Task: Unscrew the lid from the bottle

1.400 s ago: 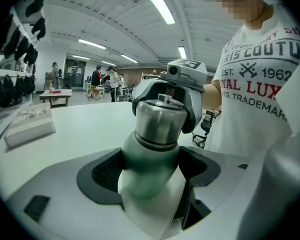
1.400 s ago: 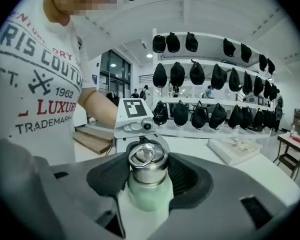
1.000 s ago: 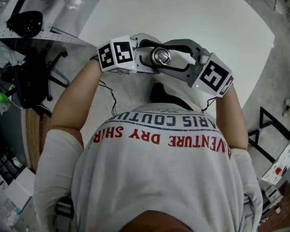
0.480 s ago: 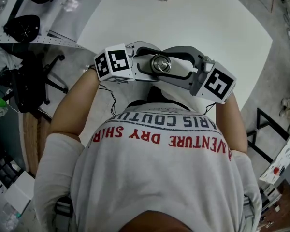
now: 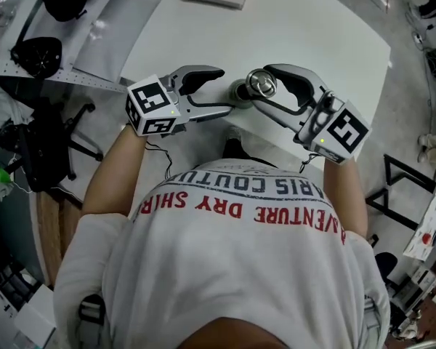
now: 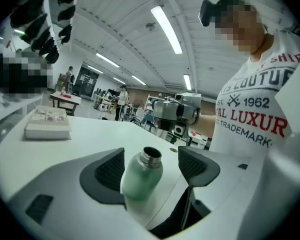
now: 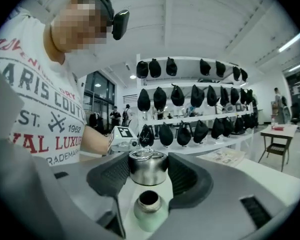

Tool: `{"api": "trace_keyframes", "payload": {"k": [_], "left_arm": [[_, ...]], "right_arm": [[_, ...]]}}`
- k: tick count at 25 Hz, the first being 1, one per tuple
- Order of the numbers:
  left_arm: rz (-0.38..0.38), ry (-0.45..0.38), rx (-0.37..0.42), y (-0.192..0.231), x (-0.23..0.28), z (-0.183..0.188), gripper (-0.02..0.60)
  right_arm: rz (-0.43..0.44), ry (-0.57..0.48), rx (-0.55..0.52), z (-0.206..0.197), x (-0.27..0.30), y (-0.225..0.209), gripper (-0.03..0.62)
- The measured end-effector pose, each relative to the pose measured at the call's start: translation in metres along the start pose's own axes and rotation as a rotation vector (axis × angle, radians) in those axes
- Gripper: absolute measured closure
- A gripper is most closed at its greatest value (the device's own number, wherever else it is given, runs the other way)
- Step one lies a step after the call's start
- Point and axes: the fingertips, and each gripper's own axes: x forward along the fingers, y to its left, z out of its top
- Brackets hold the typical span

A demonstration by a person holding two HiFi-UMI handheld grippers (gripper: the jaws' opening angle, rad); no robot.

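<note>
Steel round lid [image 7: 148,168] is clamped between my right gripper's [image 7: 148,176] jaws; the pale green bottle [image 6: 140,181] sits uncapped between my left gripper's [image 6: 154,169] wide jaws.

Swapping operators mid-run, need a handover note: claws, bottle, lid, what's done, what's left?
Left claw: open around the green bottle; the bottle is against one pad, with a gap at the other.
Right claw: shut on the metal lid.
Lid is off, held just above the bottle's open mouth, at the near edge of the white table.
Done: unscrewing.
Left: probably just setting the lid down.
</note>
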Motion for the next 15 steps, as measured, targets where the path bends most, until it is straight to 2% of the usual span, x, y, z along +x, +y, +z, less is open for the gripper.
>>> {"api": "trace_keyframes", "payload": {"k": [1, 2, 4, 5, 8, 10, 13, 15], "left_arm": [[0.012, -0.025, -0.008, -0.005, -0.005, 0.006, 0.234], [0.026, -0.049, -0.012, -0.010, -0.011, 0.011, 0.274], [0.066, -0.093, -0.024, -0.018, -0.022, 0.021, 0.417], [0.092, -0.109, -0.034, -0.023, -0.027, 0.026, 0.454], [0.164, -0.151, -0.053, -0.043, -0.043, 0.038, 0.502], [0.178, -0.183, -0.049, -0.063, -0.055, 0.046, 0.516], [0.158, -0.224, -0.030, -0.098, -0.072, 0.055, 0.534], [0.173, -0.230, -0.014, -0.115, -0.082, 0.057, 0.540]], "right_arm": [[-0.037, -0.020, -0.002, 0.005, -0.004, 0.004, 0.353], [-0.074, -0.037, -0.007, 0.010, -0.008, 0.008, 0.353], [-0.165, -0.060, -0.014, 0.017, -0.018, 0.016, 0.353], [-0.215, -0.068, -0.009, 0.020, -0.022, 0.020, 0.353], [-0.374, -0.058, 0.018, 0.022, -0.033, 0.034, 0.353], [-0.452, -0.068, 0.047, 0.025, -0.038, 0.048, 0.353], [-0.522, -0.106, 0.086, 0.031, -0.042, 0.080, 0.353], [-0.544, -0.125, 0.084, 0.036, -0.044, 0.105, 0.353]]}}
